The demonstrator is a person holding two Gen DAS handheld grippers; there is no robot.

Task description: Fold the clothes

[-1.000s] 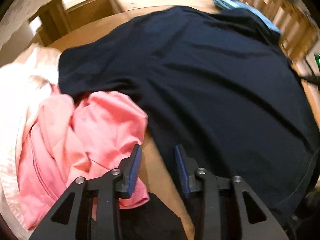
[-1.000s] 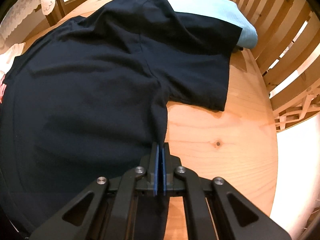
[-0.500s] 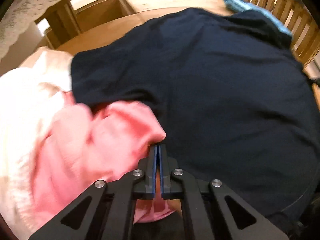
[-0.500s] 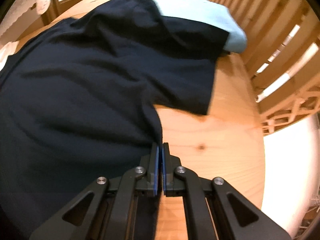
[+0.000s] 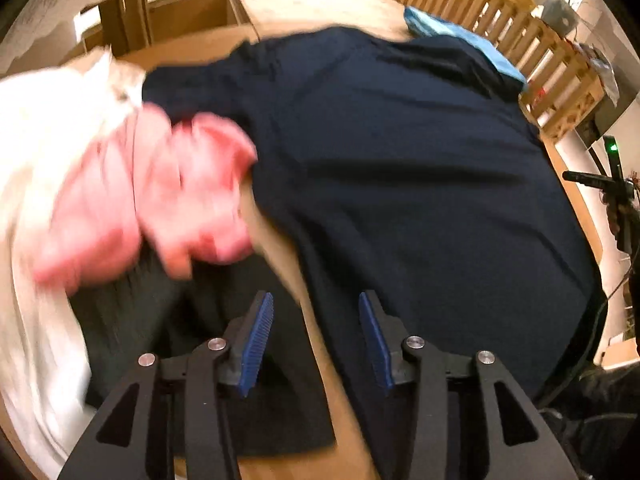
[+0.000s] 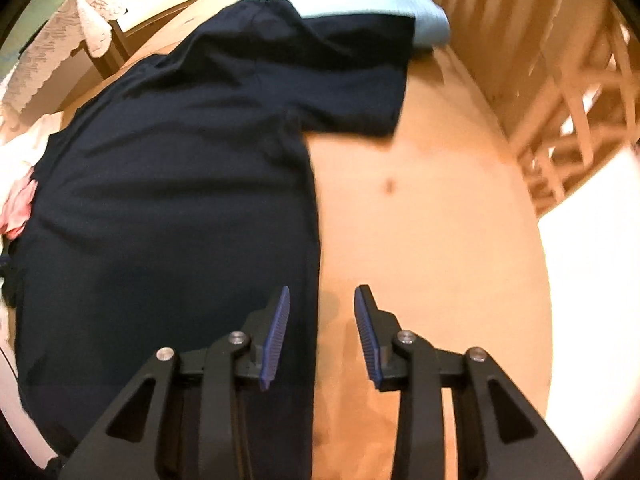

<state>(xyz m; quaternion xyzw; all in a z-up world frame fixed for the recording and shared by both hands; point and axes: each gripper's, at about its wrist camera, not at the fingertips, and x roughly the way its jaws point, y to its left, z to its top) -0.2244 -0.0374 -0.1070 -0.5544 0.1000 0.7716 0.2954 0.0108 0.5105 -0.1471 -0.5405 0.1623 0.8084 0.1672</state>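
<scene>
We see a plain navy-blue cotton T-shirt [image 5: 420, 184] on our pale honey-coloured wooden table [image 6: 432, 240]. Beside it lie a salmon-pink crumpled garment [image 5: 160, 200], a white fabric heap [image 5: 44, 132] and a light-blue folded cloth [image 6: 372, 8]. Our black grippers carry ribbed blue pads [image 6: 276, 336].

Home room, domestic: round pine table [image 6: 440, 208] piled with laundry [image 5: 100, 184], lace tablecloth [image 6: 60, 36] on neighbouring furniture, wooden slat fence [image 5: 520, 32] alongside, household clutter behind it.

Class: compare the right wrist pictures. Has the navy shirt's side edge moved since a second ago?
Yes. The navy shirt edge has shifted away from the table knot, toward the picture's left.
</scene>
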